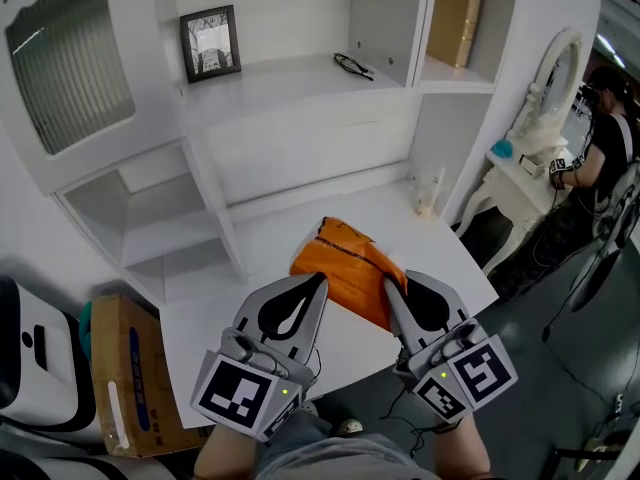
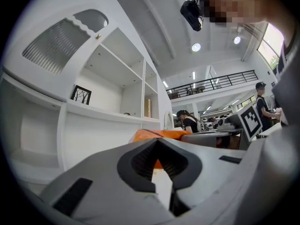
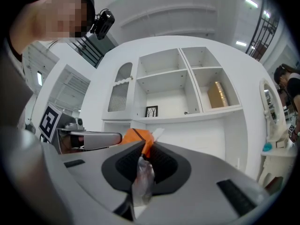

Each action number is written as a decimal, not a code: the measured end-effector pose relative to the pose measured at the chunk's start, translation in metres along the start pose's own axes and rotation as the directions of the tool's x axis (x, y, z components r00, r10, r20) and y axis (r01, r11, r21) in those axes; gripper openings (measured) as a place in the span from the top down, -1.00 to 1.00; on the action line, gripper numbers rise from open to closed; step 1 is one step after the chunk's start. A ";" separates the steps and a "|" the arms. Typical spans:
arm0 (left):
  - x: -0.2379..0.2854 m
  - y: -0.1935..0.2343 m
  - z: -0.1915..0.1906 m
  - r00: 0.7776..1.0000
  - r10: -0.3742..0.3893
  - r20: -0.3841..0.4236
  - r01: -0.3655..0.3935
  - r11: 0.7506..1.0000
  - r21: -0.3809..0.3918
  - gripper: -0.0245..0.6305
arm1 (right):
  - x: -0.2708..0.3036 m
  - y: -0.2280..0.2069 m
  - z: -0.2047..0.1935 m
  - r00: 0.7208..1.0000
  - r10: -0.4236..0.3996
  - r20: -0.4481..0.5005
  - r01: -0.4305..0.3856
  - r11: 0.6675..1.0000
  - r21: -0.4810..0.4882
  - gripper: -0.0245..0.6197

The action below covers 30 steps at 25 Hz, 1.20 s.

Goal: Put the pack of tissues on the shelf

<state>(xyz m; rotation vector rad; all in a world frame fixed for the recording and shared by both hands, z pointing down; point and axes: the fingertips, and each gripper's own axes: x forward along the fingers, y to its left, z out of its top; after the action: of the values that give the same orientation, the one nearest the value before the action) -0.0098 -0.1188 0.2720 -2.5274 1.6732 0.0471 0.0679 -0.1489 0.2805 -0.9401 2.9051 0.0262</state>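
The pack of tissues is orange in a clear wrapper and hangs tilted just over the white desk top. My right gripper is shut on its right end; in the right gripper view crumpled clear wrapper sits pinched between the pads, with the pack of tissues just beyond the right gripper. My left gripper has its tips together at the pack's left edge. In the left gripper view the left gripper shows nothing pinched, and the pack of tissues lies behind its tip. The white shelf runs above.
On the shelf stand a framed picture and a pair of glasses; a golden box fills the right compartment. A small bottle stands at the desk's back right. A cardboard box sits lower left. A person stands by a vanity.
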 end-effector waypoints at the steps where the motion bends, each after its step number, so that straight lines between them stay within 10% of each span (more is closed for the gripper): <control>1: 0.000 0.004 0.000 1.000 -0.001 0.001 0.001 1.000 -0.001 0.85 | 0.003 0.001 0.000 1.000 -0.002 0.000 0.002 1.000 -0.001 0.77; 30: 0.005 0.069 -0.015 0.998 -0.060 0.003 0.060 0.998 -0.020 0.85 | 0.059 -0.001 0.007 0.995 -0.092 0.028 0.093 0.995 -0.034 0.77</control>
<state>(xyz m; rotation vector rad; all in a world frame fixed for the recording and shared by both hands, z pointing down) -0.0714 -0.1516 0.2818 -2.5897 1.6026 0.0623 0.0217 -0.1841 0.2682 -1.0704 2.8426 0.0840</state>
